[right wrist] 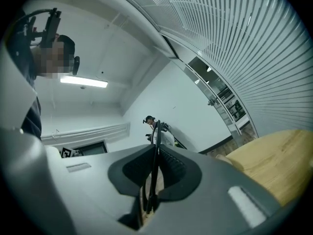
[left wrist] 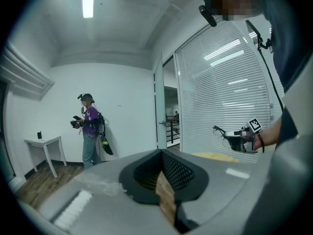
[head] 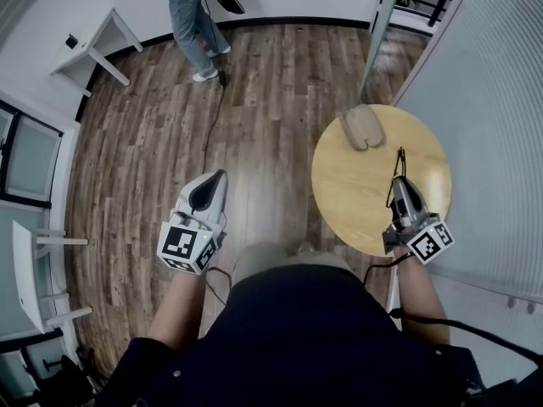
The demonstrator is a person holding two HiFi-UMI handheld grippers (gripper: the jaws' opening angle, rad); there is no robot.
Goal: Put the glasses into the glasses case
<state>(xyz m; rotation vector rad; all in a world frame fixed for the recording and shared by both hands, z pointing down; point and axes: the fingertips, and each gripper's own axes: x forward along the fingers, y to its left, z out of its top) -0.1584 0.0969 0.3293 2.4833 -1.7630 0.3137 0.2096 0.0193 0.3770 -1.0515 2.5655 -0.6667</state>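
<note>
Right gripper (right wrist: pixel 156 150) is clamped narrow on the glasses (right wrist: pixel 154 165), the thin dark frame standing on edge between the pads and poking out past the tips. I'm holding them above the near side of the round wooden table (head: pixel 356 202). The glasses case (head: pixel 362 126) lies at the table's far edge, well apart from the glasses. My left gripper (left wrist: pixel 161 153) has its jaws together on nothing, out over the plank floor (head: pixel 254 100) left of the table. Another person (head: pixel 191 15) stands by the far wall.
</note>
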